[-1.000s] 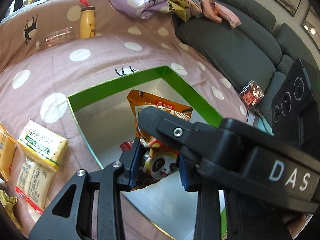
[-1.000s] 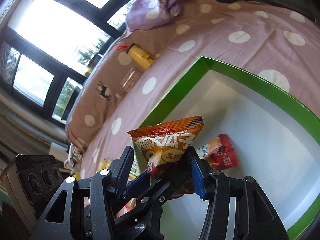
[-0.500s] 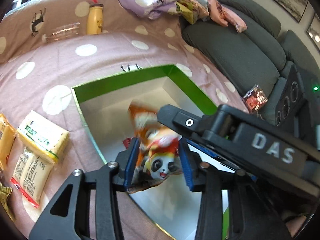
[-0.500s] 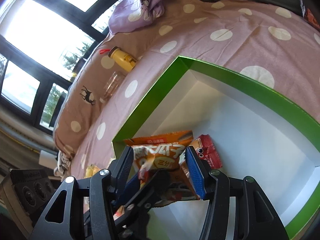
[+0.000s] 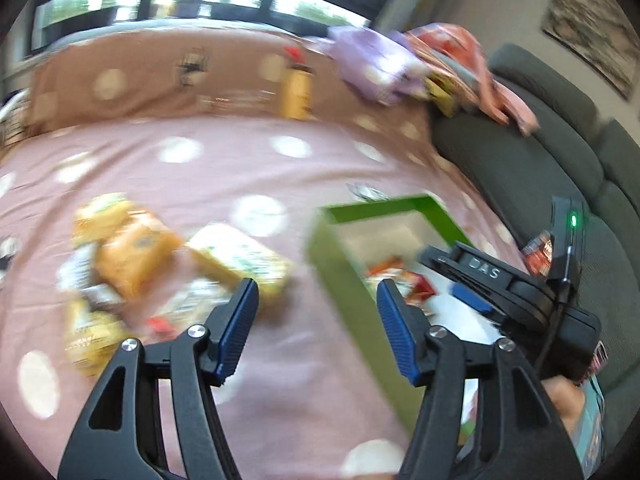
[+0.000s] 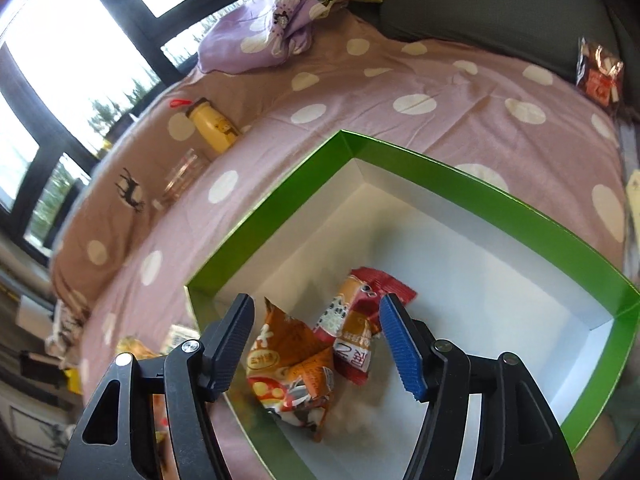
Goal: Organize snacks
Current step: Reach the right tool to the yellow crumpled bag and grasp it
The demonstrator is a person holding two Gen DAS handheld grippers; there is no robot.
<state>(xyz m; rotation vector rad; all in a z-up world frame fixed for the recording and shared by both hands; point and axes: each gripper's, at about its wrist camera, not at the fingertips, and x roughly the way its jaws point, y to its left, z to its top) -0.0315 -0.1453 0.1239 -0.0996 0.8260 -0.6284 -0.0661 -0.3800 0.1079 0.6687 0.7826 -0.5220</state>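
Observation:
A green box [image 6: 280,216] with a white inside sits on the pink dotted cloth. An orange snack bag [image 6: 288,364] and a red snack bag [image 6: 360,320] lie in its near corner. My right gripper [image 6: 316,340] is open and empty just above them. My left gripper [image 5: 316,320] is open and empty over the cloth, beside the box's left wall [image 5: 344,280]. A blurred pile of yellow and orange snack packs [image 5: 136,256] lies on the cloth to its left. The right gripper also shows in the left wrist view [image 5: 480,280], over the box.
A yellow bottle [image 6: 212,128] and a clear glass [image 6: 180,176] lie on the cloth beyond the box. Purple and patterned cloths [image 6: 272,28] are heaped at the back. A grey sofa [image 5: 520,160] is on the right, with a red packet [image 6: 600,72] on it.
Both grippers have opened and let go of the orange bag, which now lies in the box. My left gripper has swung left, away from the box toward the snack pile.

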